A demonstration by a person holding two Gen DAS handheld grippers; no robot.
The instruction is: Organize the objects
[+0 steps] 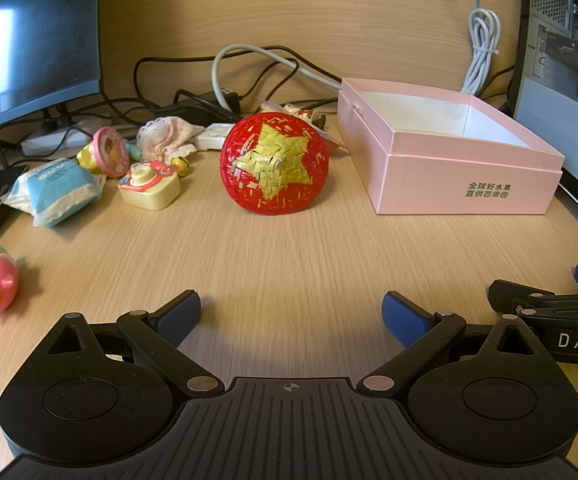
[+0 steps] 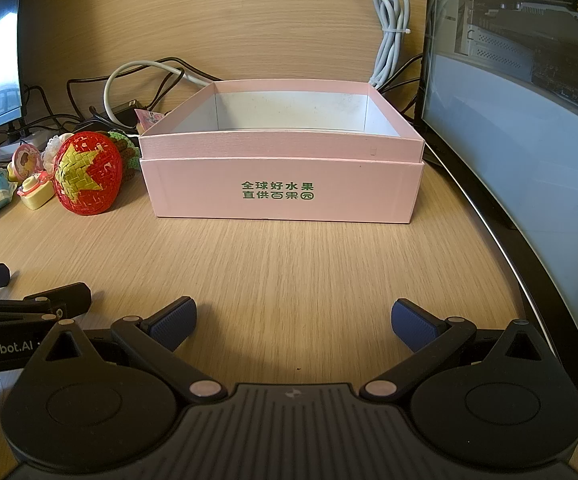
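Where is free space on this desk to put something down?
Bare wood lies between the left tool and the red ball, and before the pink box. The toys left of the ball are crowded.

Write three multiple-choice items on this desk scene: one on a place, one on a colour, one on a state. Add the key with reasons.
1. Where does the woven dome sit relative to the pink box in the left wrist view?
A. inside it
B. to its left
C. on top of it

2. What colour is the dome's star?
A. yellow
B. blue
C. white

3. How is the left claw?
A. shut on a toy
B. open and empty
C. shut on the box

Key: B, it sits on the table beside the box; A, yellow star on red; B, jaws apart over bare table.
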